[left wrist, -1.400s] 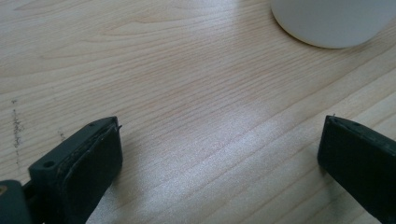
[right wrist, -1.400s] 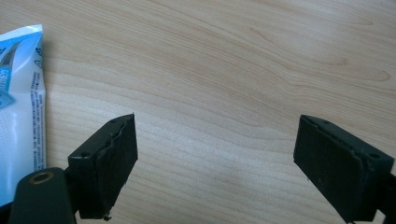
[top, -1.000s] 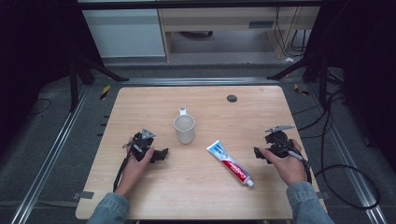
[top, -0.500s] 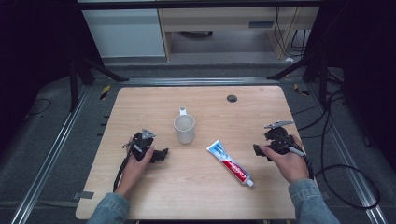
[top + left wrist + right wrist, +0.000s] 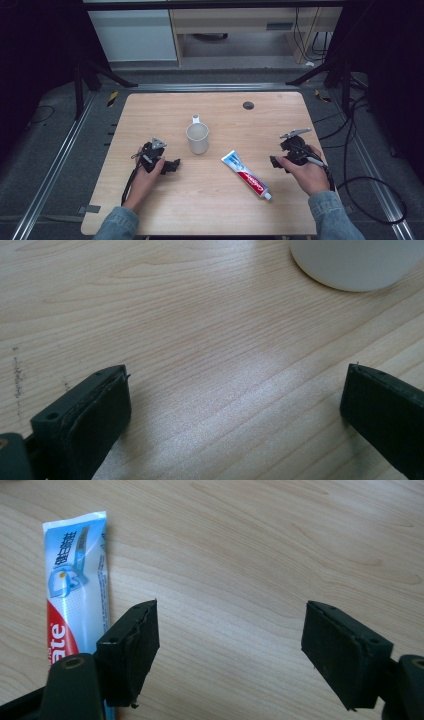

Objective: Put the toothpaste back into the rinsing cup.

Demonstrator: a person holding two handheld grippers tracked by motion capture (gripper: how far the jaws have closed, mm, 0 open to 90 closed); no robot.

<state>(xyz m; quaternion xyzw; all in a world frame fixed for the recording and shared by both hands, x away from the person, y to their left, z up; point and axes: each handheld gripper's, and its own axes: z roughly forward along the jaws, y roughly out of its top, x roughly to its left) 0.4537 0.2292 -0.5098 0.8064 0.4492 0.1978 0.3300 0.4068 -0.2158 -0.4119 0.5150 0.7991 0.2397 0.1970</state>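
- Right gripper (image 5: 230, 645) jaws have just been closing a little, remain apart, nothing between them.
- Blue-red-white plastic toothpaste tube (image 5: 247, 174) lies flat on the light wooden table (image 5: 280, 115), just beside that gripper, not grasped yet; pickup looks next.
- Left gripper (image 5: 235, 412) open, empty, near white ceramic mug (image 5: 197, 138).

The toothpaste tube (image 5: 75, 600), lying toward the right half of the desk (image 5: 150, 115), bears white letters "ate" on its red band. Its blue panel carries Chinese characters and small print, too small to read.
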